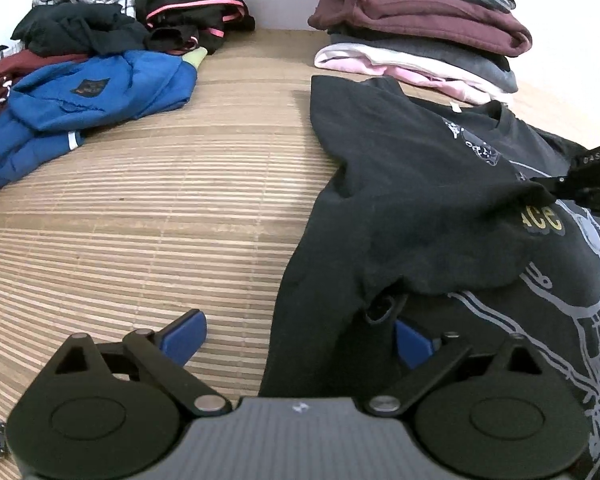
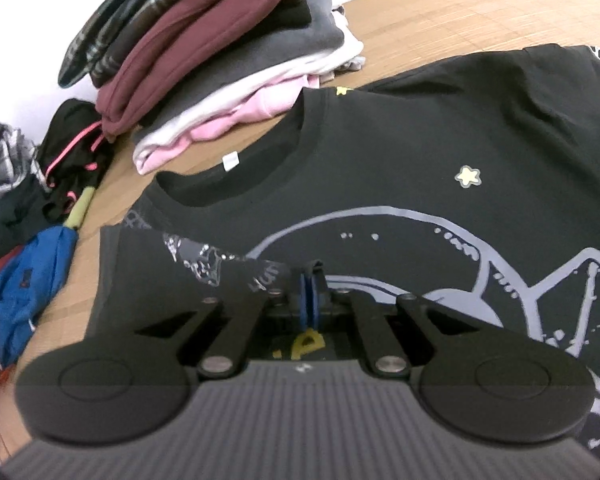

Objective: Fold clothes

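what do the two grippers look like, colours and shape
Both match: the left gripper and right gripper have a grey ribbed body with a small white mark, two round black discs, black link arms on silver pivot pins, and blue finger pads. No cables or sleeves show.

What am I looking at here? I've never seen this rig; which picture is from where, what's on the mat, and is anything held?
No robot here: a person holds a two-finger gripper in each hand, each carrying a fisheye camera looking along its fingers.

The left wrist view shows the left gripper open, blue pads wide apart, with the edge of a black T-shirt lying between them. The right gripper shows at its right edge, where the shirt's side is folded over.

The right wrist view shows the right gripper, pads nearly together, pinching a fold of the shirt.

On the mat: a folded stack behind the shirt and an unfolded pile to the left.
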`<state>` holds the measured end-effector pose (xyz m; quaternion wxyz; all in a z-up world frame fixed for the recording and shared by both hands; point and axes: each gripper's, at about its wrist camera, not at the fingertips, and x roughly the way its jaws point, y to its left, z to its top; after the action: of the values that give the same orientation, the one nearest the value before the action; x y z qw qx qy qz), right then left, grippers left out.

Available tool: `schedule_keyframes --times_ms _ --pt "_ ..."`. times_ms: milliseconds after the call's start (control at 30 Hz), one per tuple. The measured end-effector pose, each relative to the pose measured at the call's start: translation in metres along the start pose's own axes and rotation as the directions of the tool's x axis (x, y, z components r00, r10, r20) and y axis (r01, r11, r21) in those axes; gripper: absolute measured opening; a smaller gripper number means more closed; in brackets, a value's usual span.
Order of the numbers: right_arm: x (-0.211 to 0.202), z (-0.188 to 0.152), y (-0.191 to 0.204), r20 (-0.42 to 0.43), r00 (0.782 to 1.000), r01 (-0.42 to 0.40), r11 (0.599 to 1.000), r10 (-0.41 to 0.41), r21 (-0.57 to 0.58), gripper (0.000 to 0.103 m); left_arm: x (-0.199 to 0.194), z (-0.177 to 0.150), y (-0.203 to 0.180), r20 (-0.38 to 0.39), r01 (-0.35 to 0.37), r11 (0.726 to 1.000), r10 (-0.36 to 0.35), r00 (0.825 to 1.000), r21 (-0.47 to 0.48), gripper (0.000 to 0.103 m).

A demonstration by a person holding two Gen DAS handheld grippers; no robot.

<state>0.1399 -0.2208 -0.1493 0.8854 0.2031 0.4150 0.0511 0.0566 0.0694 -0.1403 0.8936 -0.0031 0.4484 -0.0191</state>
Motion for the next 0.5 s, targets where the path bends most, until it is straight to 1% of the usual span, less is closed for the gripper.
schedule_keyframes --times_ms 33,67,100,133,167,200,233,267,300,367,433,467,500 --pt "-0.003 0.005 0.003 0.001 1.000 0.027 0.999 -0.027 -0.024 0.028 -0.001 0.000 -0.001 0.004 -0.001 1.000 0.000 1.000 0.007 0.099" --pt "-0.009 0.013 0.011 0.051 0.998 0.047 0.997 -0.044 -0.067 0.041 -0.002 0.000 -0.002 0.006 0.002 1.000 -0.002 1.000 0.016 0.097" --pt "-0.013 0.024 0.023 0.109 0.994 0.030 0.991 -0.016 -0.128 0.049 -0.003 -0.001 -0.002 0.008 0.012 1.000 -0.012 1.000 0.022 0.096" --pt "-0.012 0.035 0.036 0.135 0.990 -0.009 0.981 0.035 -0.193 0.067 -0.005 -0.002 -0.004 0.008 0.032 0.999 -0.033 0.999 0.029 0.094" --pt "-0.006 0.048 0.053 0.120 0.987 -0.070 0.963 0.104 -0.260 0.080 -0.006 -0.003 -0.005 0.009 0.054 0.998 -0.055 0.998 0.038 0.094" --pt "0.007 0.062 0.073 0.059 0.981 -0.158 0.932 0.187 -0.327 0.081 -0.007 -0.004 -0.007 0.008 0.076 0.996 -0.076 0.997 0.055 0.094" --pt "0.023 0.071 0.094 -0.012 0.969 -0.230 0.890 0.246 -0.394 0.078 -0.006 -0.006 -0.010 0.002 0.075 0.994 -0.075 0.997 0.075 0.094" --pt "0.039 0.079 0.116 -0.087 0.952 -0.299 0.839 0.292 -0.454 0.078 -0.004 -0.007 -0.014 -0.005 0.070 0.993 -0.070 0.998 0.094 0.094" --pt "0.058 0.083 0.140 -0.164 0.937 -0.347 0.783 0.307 -0.516 0.078 -0.004 -0.009 -0.015 -0.003 0.067 0.993 -0.067 0.998 0.097 0.094" --pt "0.096 0.083 0.183 -0.308 0.916 -0.397 0.695 0.257 -0.600 0.077 -0.004 -0.011 -0.017 0.004 0.062 0.994 -0.063 0.998 0.094 0.094" --pt "0.116 0.077 0.212 -0.385 0.896 -0.434 0.617 0.221 -0.657 0.077 -0.004 -0.014 -0.017 0.016 0.058 0.994 -0.060 0.998 0.092 0.095" --pt "0.125 0.073 0.225 -0.419 0.885 -0.453 0.576 0.203 -0.680 0.073 -0.004 -0.015 -0.017 0.021 0.056 0.994 -0.058 0.998 0.091 0.096" --pt "0.131 0.070 0.235 -0.437 0.879 -0.465 0.546 0.191 -0.697 0.070 -0.004 -0.016 -0.016 0.025 0.055 0.995 -0.057 0.998 0.085 0.096"
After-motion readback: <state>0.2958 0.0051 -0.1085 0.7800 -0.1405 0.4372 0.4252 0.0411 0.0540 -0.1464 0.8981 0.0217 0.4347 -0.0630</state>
